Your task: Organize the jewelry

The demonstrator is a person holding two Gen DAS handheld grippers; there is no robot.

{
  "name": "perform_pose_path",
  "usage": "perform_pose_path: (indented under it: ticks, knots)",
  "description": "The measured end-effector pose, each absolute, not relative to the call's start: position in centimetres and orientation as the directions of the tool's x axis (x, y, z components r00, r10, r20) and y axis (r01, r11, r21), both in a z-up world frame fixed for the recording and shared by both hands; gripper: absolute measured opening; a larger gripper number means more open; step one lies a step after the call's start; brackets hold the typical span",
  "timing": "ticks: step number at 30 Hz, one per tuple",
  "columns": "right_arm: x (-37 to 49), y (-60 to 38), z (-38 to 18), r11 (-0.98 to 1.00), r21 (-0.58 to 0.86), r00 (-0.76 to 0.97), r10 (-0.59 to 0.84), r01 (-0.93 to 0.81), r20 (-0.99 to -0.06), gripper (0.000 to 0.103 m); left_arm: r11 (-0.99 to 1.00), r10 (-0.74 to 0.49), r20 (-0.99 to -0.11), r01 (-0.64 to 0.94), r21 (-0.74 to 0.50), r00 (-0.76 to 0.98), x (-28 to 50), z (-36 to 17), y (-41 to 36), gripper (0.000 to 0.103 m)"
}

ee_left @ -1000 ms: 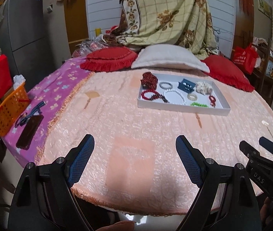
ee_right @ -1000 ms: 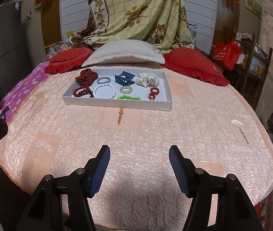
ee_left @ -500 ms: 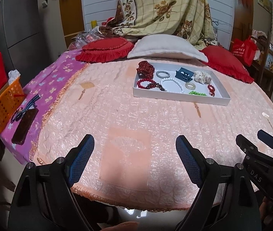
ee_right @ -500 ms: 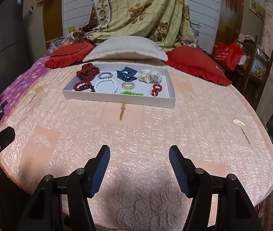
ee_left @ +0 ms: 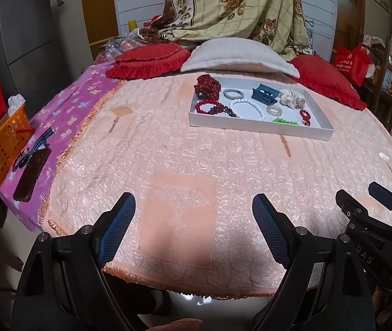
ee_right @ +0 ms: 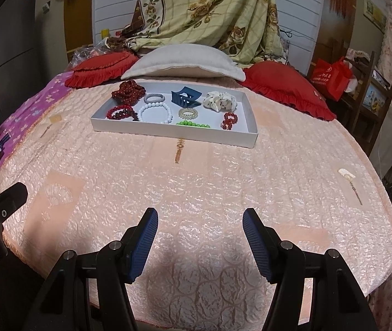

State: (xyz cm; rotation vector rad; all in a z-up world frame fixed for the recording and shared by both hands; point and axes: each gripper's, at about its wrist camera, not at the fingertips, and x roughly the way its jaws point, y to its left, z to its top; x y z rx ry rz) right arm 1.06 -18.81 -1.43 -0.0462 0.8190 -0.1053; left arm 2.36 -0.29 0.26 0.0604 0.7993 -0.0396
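White tray (ee_right: 174,135) sits on the bed (ee_right: 196,182), well ahead of both tools, slightly left of the right tool (ee_right: 200,238), ahead-right of the left tool (ee_left: 193,227). Seen inside it: dark red scrunchie (ee_right: 127,90), grey coil band (ee_right: 154,98), blue claw clip (ee_right: 185,98), spotted scrunchie (ee_right: 219,101), red bracelet (ee_right: 120,112), white bead bracelet (ee_right: 155,112), clear coil band (ee_right: 189,113), green beads (ee_right: 193,123), small red bracelet (ee_right: 229,120). All pieces are spaced apart in 2 rows; this fits either a sorted tray or one awaiting sorting.

Both tools are held wide apart, nothing gripped, over the near bed edge.

Any pick is best made from above, 1 piece at a time, neighbours kept clear.

Tray's long axis runs left-right across the tools' forward line; green beads lie along it.
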Motion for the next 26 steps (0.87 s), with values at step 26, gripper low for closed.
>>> perform_pose_path:
  ticks: [26]
  knots:
    - [1.3,-18.5,-2.4,0.994,-0.077,0.661,-0.105,0.071,-0.743,0.062,0.997,-0.015,-0.736,0.07,0.043,0.677,2.6,-0.9,-0.4,0.087]
